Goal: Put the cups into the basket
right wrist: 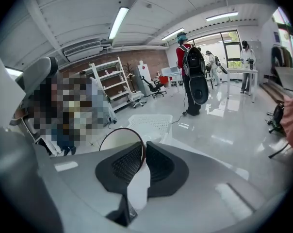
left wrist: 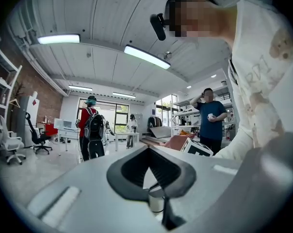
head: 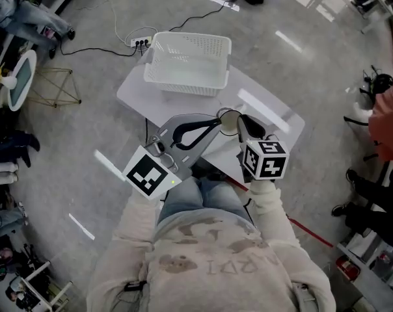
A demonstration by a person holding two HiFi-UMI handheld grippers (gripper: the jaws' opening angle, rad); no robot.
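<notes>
A white slotted basket point(head: 187, 60) stands at the far end of a small white table point(head: 268, 106); in the right gripper view the basket point(right wrist: 151, 123) lies beyond the jaws. My right gripper point(head: 241, 123) is shut on the rim of a white cup point(head: 228, 117) above the table's near part. The right gripper view has the cup point(right wrist: 118, 141) with its wall pinched between the black pads of the right gripper point(right wrist: 140, 152). My left gripper point(head: 216, 122) points toward the cup, its tips together, holding nothing. From its own camera the left gripper point(left wrist: 149, 149) looks out level across the room.
On the floor behind the basket lie a power strip point(head: 141, 42) and cables. A wire-frame stand point(head: 53, 86) sits at the left. A person in red with a backpack point(right wrist: 190, 72) stands beyond the table. Another person in blue point(left wrist: 209, 118) stands at the side.
</notes>
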